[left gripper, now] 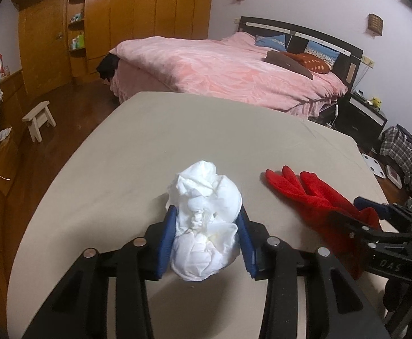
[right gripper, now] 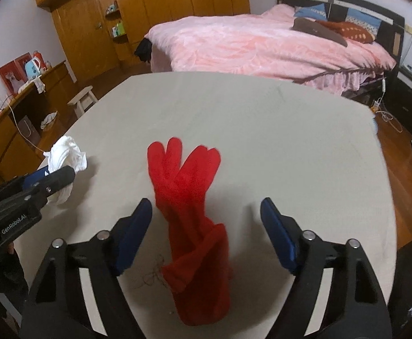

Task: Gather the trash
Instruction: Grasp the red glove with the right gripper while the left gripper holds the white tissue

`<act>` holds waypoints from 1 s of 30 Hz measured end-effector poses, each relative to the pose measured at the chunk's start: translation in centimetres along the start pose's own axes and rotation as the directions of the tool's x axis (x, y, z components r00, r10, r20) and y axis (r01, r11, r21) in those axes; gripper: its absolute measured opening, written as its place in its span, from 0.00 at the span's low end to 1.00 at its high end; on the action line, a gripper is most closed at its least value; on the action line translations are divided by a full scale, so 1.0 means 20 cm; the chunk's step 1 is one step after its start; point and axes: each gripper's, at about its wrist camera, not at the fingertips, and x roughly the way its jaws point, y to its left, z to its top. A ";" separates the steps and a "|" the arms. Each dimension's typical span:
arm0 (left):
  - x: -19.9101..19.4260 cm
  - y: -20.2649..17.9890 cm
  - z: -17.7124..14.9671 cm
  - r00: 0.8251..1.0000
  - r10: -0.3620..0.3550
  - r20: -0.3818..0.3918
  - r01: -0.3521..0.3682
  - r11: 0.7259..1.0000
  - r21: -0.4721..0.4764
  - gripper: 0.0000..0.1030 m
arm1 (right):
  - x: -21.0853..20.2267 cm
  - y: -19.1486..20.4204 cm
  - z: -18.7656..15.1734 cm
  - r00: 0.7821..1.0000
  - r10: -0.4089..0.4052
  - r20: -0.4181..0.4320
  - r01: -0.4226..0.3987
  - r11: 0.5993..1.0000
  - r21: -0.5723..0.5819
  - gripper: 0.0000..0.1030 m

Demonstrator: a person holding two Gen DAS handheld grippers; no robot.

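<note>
A crumpled white tissue wad point(left gripper: 206, 223) sits between the blue pads of my left gripper point(left gripper: 207, 214), which is shut on it just above the beige table point(left gripper: 177, 130). The wad also shows in the right wrist view point(right gripper: 67, 155), with the left gripper point(right gripper: 51, 176) at the table's left side. A red glove point(right gripper: 189, 206) lies flat on the table, fingers pointing away. My right gripper point(right gripper: 206, 209) is open, its jaws wide on either side of the glove's cuff. In the left wrist view the glove point(left gripper: 313, 195) lies right of the wad, with the right gripper point(left gripper: 355, 212) over its cuff.
A bed with a pink cover point(left gripper: 228, 67) stands beyond the table. Wooden wardrobes point(left gripper: 121, 14) line the far wall. A small white stool point(left gripper: 39, 118) stands on the wood floor at left. A low wooden cabinet point(right gripper: 13, 130) runs along the left wall.
</note>
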 end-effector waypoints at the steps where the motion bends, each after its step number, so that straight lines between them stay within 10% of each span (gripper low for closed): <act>1: 0.00 0.00 0.00 1.000 -0.001 -0.001 0.001 1.000 -0.001 0.40 | 0.01 0.01 -0.01 1.000 0.002 -0.010 -0.002 1.000 -0.006 0.65; 11: -0.03 -0.03 -0.02 1.000 -0.014 0.004 0.014 1.000 0.011 0.40 | 0.02 0.05 -0.05 0.998 0.044 -0.044 -0.046 0.999 -0.026 0.13; 30: -0.28 -0.26 0.09 0.995 -0.056 0.082 0.050 0.997 0.066 0.40 | -0.39 -0.07 0.04 0.992 0.058 0.108 -0.060 0.998 0.010 0.09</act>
